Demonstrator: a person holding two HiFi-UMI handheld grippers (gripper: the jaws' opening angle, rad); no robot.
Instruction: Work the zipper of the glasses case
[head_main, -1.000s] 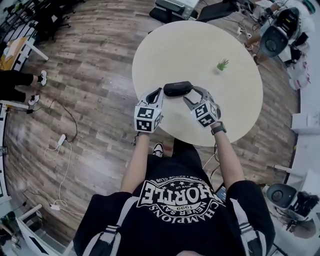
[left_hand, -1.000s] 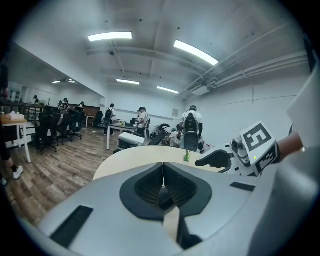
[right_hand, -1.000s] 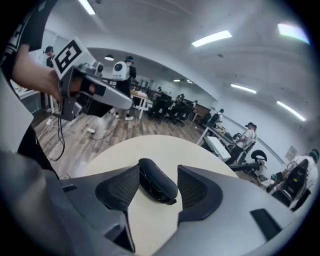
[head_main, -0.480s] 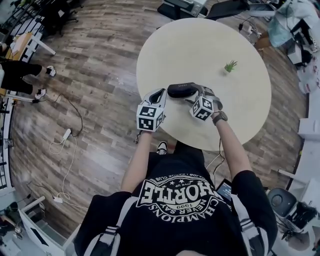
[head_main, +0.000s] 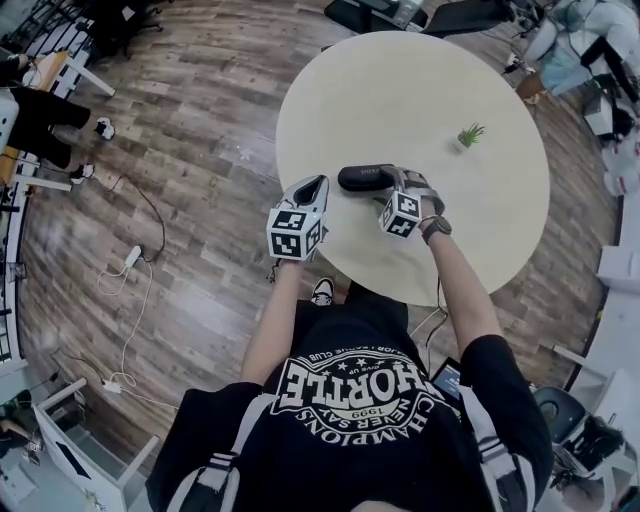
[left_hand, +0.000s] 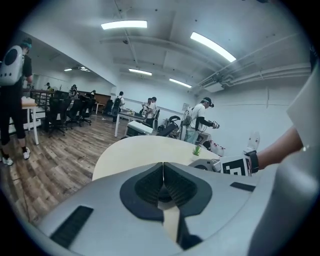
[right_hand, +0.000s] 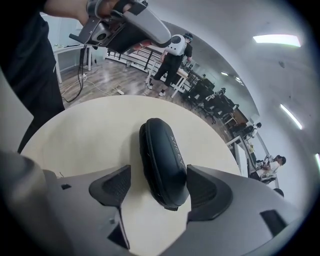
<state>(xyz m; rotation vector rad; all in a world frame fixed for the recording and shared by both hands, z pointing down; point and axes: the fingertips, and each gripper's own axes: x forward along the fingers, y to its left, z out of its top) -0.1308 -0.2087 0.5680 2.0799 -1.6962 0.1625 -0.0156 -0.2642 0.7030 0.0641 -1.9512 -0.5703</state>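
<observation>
Right gripper (right_hand: 157, 179), fingers (right_hand: 112, 186) just opening, is straddling the glasses case (right_hand: 161, 150) (lower centre) on the worktop (right_hand: 90, 130); left gripper (left_hand: 163, 172) is pressing its fingers (left_hand: 147, 187) closed.

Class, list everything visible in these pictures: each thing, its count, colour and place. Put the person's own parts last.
round cream table: one, cream, centre
black oval zip glasses case: one, black, on the table near the person
small green plant: one, green, on the table beyond the case
brown wood-plank floor: one, brown, around the table
white power strip: one, white, floor, left
left tool: one, grey, shut, empty, left of the case
right tool: one, grey, jaws just opened, case's end between them
</observation>
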